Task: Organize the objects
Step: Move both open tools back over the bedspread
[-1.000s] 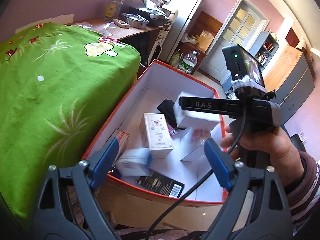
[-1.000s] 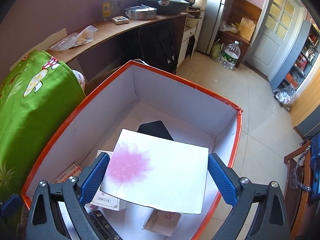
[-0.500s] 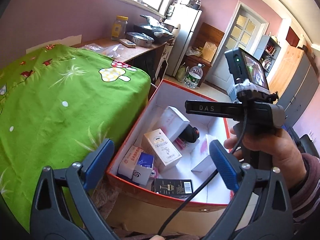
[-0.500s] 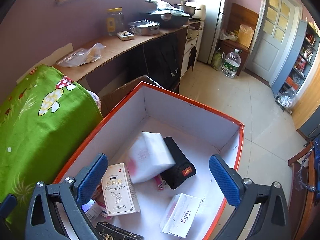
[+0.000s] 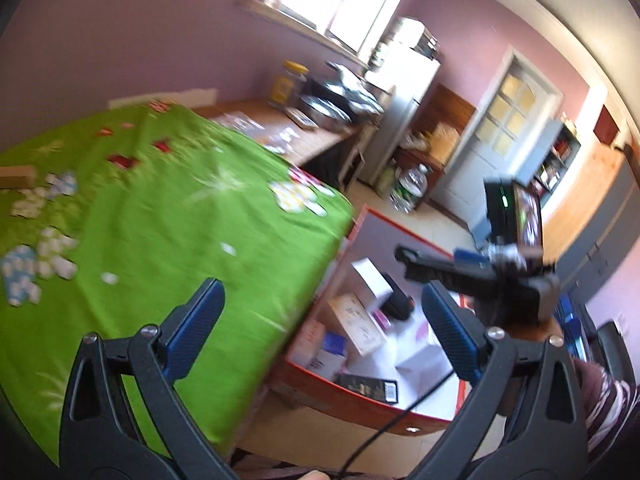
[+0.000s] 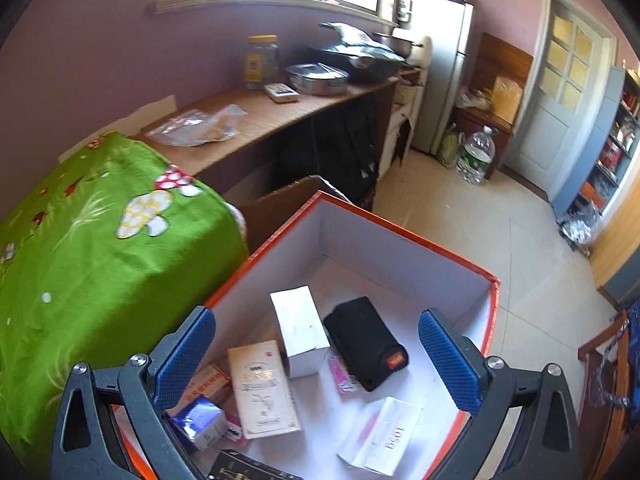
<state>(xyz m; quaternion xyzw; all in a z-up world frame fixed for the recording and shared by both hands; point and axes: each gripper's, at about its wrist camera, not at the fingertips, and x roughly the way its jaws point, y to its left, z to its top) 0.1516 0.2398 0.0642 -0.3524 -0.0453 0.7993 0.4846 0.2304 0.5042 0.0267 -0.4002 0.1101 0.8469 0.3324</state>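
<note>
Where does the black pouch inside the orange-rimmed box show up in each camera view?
Left wrist: black pouch right of centre, beside the white box, left of the right tool's finger.
Right wrist: black pouch lower centre, between the fingers.
Shared landmark: the white box lying along the pouch's left side.

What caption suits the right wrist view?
Open right gripper above a red-rimmed box of small packages beside a green cloth.

Left wrist view: rides behind left gripper (image 5: 322, 326), looks forward and down across green tablecloth (image 5: 160, 240) toward orange-rimmed box (image 5: 362, 398) ahead-right, blurred. Right wrist view: behind right gripper (image 6: 316, 354), close above same box (image 6: 404, 234), facing kitchen. Shared: box, tablecloth, counter, door.
</note>
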